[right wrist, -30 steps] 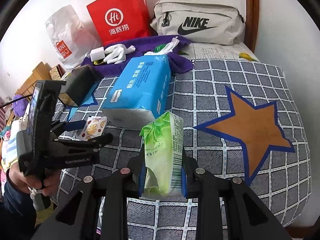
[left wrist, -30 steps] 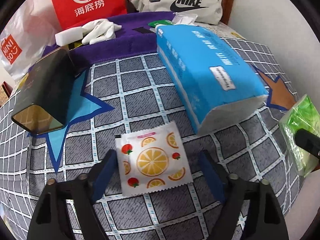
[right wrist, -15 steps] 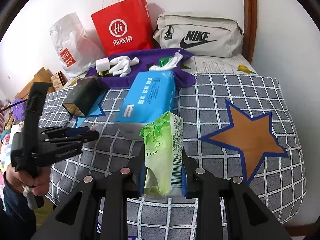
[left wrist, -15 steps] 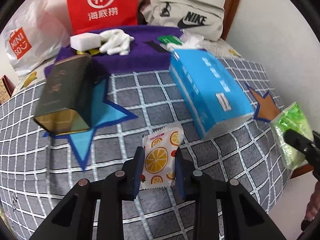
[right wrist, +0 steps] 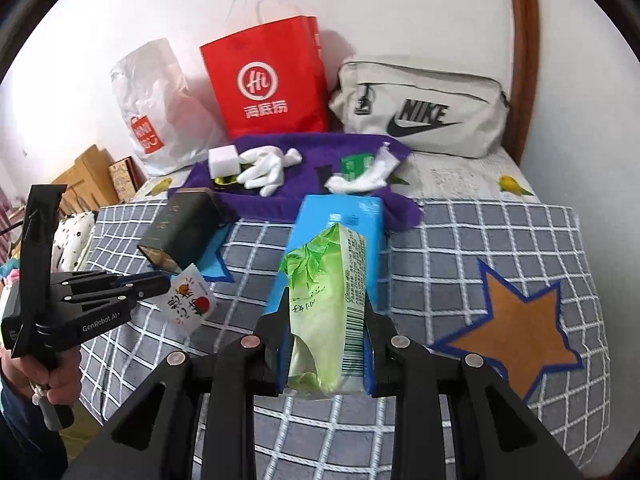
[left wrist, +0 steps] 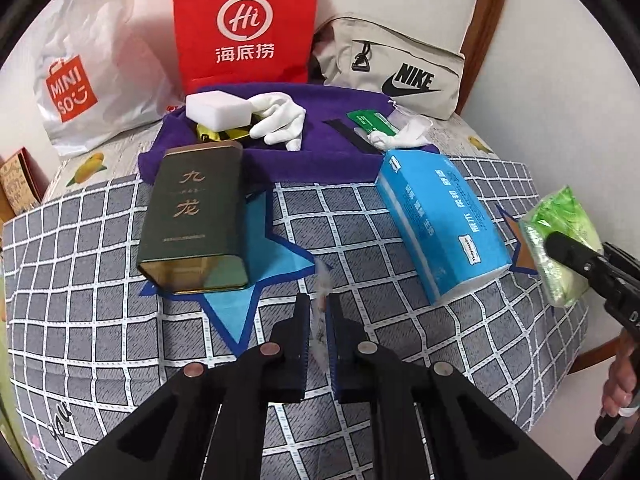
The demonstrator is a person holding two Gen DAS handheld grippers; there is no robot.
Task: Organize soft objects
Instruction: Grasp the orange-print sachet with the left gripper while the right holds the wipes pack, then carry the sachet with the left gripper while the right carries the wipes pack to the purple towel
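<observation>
while both grippers hang above the bed [right wrist: 500,240], each one carries a soft pack.
the left gripper [left wrist: 318,312] has its fingers closed narrow on the fruit-print sachet [right wrist: 188,300], lifted clear of the checked cover near the dark green tin [left wrist: 192,220]. the right gripper [right wrist: 326,344] clamps the green tissue pack [right wrist: 328,304] upright, with the blue tissue pack [left wrist: 440,224] lying just beyond it and a purple towel [left wrist: 320,152] farther back.
</observation>
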